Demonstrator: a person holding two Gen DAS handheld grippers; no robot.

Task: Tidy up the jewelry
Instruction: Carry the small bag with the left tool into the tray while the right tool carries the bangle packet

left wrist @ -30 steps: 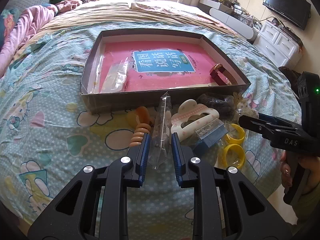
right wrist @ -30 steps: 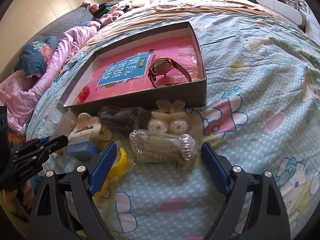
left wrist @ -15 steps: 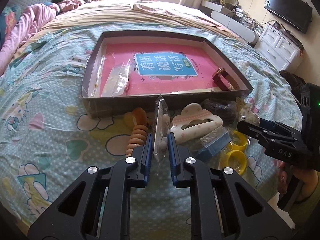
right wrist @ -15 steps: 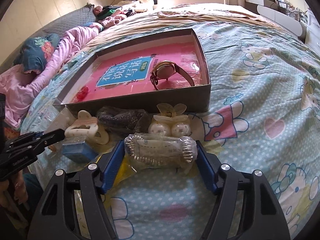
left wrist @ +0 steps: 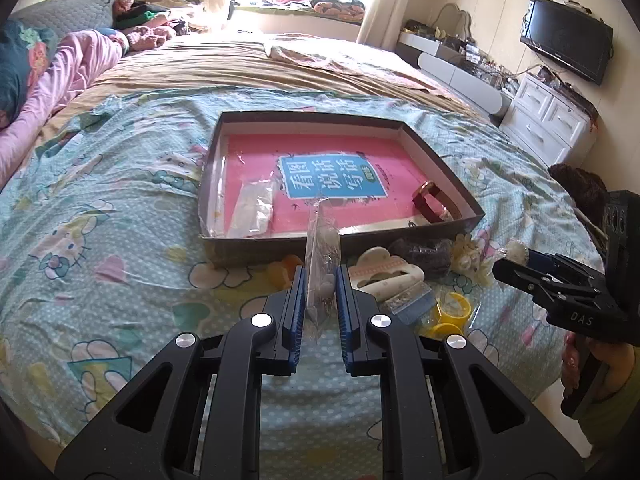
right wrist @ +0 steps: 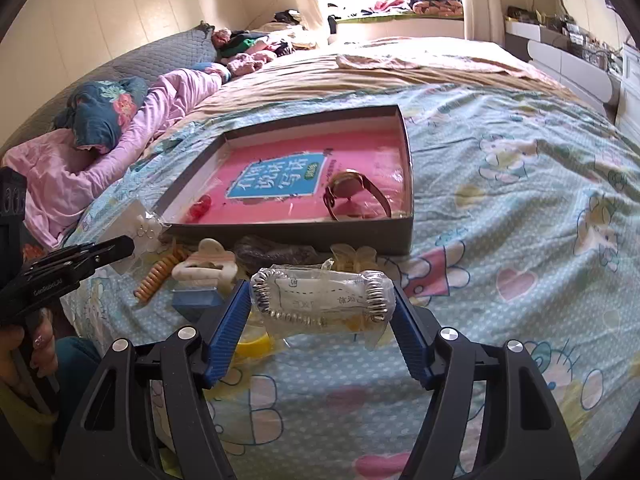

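**Both claws grip packets above the bed**

The left gripper (left wrist: 320, 300) pinches a thin clear packet (left wrist: 320, 256); the right gripper (right wrist: 322, 320) has closed on a crinkly silver-chain bag (right wrist: 322, 300). Beyond, on the cartoon-print bedspread (right wrist: 520, 208), sits a shallow cardboard tray (left wrist: 440, 168), pink-lined.

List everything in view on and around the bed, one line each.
box tray: 1, dark walls, pink book cover inside, on the bed
watch: 1, gold face, brown strap, in the tray
clear bag: 1, in the tray's left part
red item: 1, in the tray, too small to identify
hair claw: 1, cream, in front of the tray
spiral hair tie: 1, orange, beside the claw
yellow rings: 2, in clear wrap, on the sheet
blue box: 1, under the claw
earring bag: 1, clear, in the left gripper
silver bracelet bag: 1, in the right gripper
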